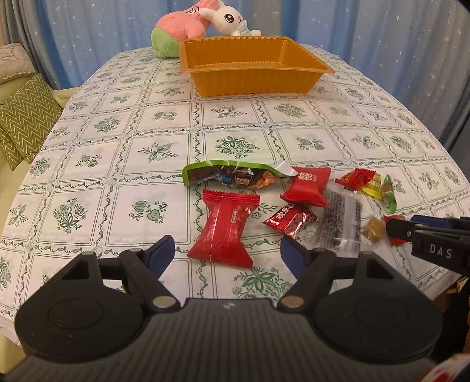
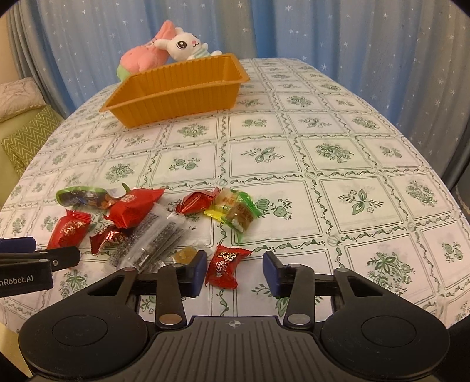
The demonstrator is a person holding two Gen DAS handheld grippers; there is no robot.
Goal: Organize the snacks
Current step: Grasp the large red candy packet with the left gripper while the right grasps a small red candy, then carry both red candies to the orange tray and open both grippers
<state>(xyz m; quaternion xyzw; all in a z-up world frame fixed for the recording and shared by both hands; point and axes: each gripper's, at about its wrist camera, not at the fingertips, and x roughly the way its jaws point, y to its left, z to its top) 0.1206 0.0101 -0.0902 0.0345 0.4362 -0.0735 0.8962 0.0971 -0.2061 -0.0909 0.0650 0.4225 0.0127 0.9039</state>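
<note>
Several wrapped snacks lie in a loose pile near the table's front. My left gripper (image 1: 227,249) is open, its jaws either side of a large red bow-shaped packet (image 1: 224,230). My right gripper (image 2: 234,269) is open, with a small red candy packet (image 2: 224,266) between its jaws, closer to the left one. A green-edged packet (image 1: 232,174), a clear sachet (image 1: 340,219) and a caramel cube (image 1: 373,229) lie among them. The empty orange tray (image 1: 249,63) stands at the far side; it also shows in the right wrist view (image 2: 176,91).
Two plush toys, a pink one (image 1: 182,25) and a white rabbit (image 1: 229,17), sit behind the tray. A floral tablecloth (image 1: 147,126) covers the table. A sofa with a green zigzag cushion (image 1: 23,117) is at the left. Blue starry curtains hang behind.
</note>
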